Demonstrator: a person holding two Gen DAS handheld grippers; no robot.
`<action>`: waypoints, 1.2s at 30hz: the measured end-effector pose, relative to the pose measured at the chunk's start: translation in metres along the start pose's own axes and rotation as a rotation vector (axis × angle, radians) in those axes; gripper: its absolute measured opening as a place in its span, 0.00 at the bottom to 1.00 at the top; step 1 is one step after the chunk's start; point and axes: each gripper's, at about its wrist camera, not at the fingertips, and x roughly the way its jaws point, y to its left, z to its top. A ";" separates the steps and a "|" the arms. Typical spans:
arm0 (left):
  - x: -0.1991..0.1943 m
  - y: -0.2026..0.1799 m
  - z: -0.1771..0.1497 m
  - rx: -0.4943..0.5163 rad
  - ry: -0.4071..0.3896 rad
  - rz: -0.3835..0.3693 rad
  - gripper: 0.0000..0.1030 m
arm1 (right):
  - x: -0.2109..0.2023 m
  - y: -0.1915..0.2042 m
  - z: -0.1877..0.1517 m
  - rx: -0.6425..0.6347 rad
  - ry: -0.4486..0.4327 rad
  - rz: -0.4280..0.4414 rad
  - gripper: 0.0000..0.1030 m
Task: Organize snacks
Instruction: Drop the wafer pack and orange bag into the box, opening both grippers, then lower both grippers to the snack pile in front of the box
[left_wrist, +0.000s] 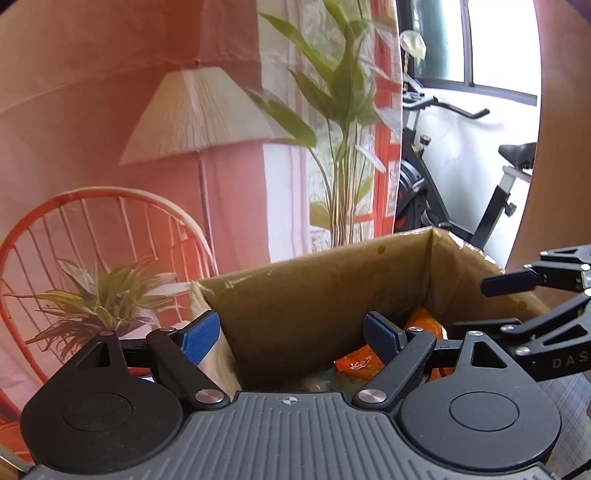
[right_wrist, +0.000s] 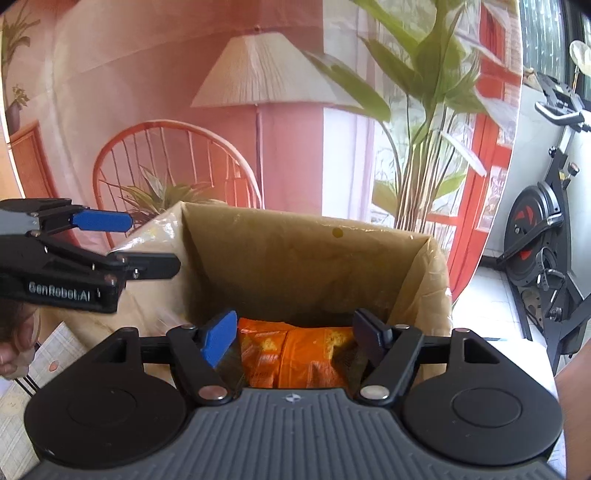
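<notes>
An open cardboard box (left_wrist: 321, 295) stands in front of both grippers; it also shows in the right wrist view (right_wrist: 295, 258). Orange snack packets (right_wrist: 295, 354) lie inside it; part of them shows in the left wrist view (left_wrist: 362, 363). My left gripper (left_wrist: 291, 332) is open and empty, straddling the box's left wall. My right gripper (right_wrist: 295, 336) is open and empty just above the packets. Each gripper shows in the other's view: the right gripper (left_wrist: 517, 295) at the right edge, the left gripper (right_wrist: 122, 240) at the left edge over the box's left rim.
A printed backdrop (right_wrist: 258, 92) with a lamp, chair and plants hangs behind the box. An exercise bike (right_wrist: 546, 221) stands at the right. A checked cloth (right_wrist: 22, 391) covers the surface to the box's left.
</notes>
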 end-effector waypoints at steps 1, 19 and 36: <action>-0.005 0.001 0.000 -0.005 -0.006 -0.001 0.85 | -0.006 0.001 -0.001 0.002 -0.006 0.002 0.70; -0.100 0.023 -0.066 -0.106 -0.007 -0.060 0.85 | -0.107 0.017 -0.062 0.043 -0.133 0.033 0.70; -0.056 -0.019 -0.169 -0.194 0.099 -0.211 0.85 | -0.099 0.012 -0.148 0.147 -0.045 -0.012 0.70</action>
